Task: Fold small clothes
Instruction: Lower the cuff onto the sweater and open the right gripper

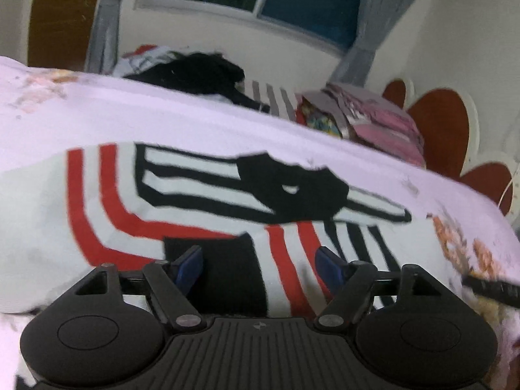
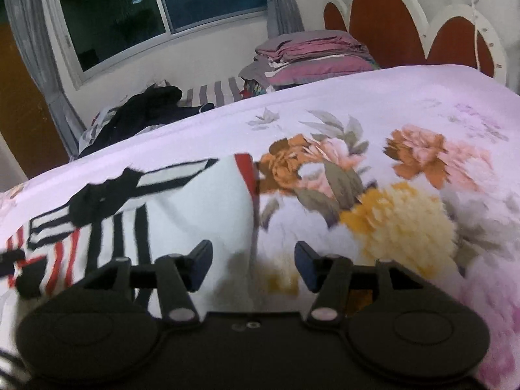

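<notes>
One small white knit garment with red and black stripes [image 1: 201, 201] lies spread on the pale floral bedspread [image 2: 390, 104] of the bed, looking light, soft and floppy, likely best pinched at a hem or corner. The left tool [image 1: 260, 260] hovers open over its near edge. The right tool [image 2: 253, 260] is open too, above its right edge. Two heaps sit far: dark clothes [image 2: 146, 107], folded pink-grey linens [image 2: 308, 55].

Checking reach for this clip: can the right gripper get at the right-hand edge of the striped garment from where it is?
Probably yes. The right gripper is open, and the striped garment has its edge lying flat on the floral bedspread right between the fingers, with nothing in between.
</notes>
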Tool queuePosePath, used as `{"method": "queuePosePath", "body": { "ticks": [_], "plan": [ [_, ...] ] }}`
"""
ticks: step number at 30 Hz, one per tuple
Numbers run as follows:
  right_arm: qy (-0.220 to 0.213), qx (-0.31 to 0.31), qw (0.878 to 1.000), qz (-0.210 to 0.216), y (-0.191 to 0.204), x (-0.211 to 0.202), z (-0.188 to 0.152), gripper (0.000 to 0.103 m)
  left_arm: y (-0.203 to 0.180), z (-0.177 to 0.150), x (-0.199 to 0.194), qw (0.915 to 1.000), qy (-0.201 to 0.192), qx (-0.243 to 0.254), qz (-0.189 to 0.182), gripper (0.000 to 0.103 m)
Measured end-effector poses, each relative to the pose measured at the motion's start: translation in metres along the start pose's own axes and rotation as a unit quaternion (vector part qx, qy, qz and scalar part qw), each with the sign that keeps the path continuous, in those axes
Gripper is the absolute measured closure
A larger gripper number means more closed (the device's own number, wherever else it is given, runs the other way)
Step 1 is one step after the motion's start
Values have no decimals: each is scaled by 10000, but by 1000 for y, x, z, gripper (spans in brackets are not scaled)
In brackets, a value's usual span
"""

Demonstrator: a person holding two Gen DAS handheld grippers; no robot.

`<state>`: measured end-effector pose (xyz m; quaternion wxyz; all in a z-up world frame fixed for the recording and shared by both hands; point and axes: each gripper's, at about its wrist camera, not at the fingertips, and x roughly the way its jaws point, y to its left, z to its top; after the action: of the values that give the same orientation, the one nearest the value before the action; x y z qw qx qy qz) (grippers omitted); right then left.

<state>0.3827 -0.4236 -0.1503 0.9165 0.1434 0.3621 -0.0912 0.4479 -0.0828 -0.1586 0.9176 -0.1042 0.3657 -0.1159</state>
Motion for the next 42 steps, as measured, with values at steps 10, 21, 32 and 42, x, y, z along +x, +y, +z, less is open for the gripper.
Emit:
{"method": "queuePosePath", "body": {
  "ticks": [10,21,32,42],
  "plan": [
    [199,22,9996,-192,6,79,37,67,10,-13,19,9991,351,180,159,28],
    [157,-174,9997,60,18,55,34,63,4,-3,12,9993,292,-72,214,28],
    [253,-541,9982,-92,31,18,5,46,11,-1,-14,9987,305,-175,369,28],
    [169,-929,9899,1060,121,-30,-23,37,90,-12,-93,9923,90,-645,1056,27]
  ]
}}
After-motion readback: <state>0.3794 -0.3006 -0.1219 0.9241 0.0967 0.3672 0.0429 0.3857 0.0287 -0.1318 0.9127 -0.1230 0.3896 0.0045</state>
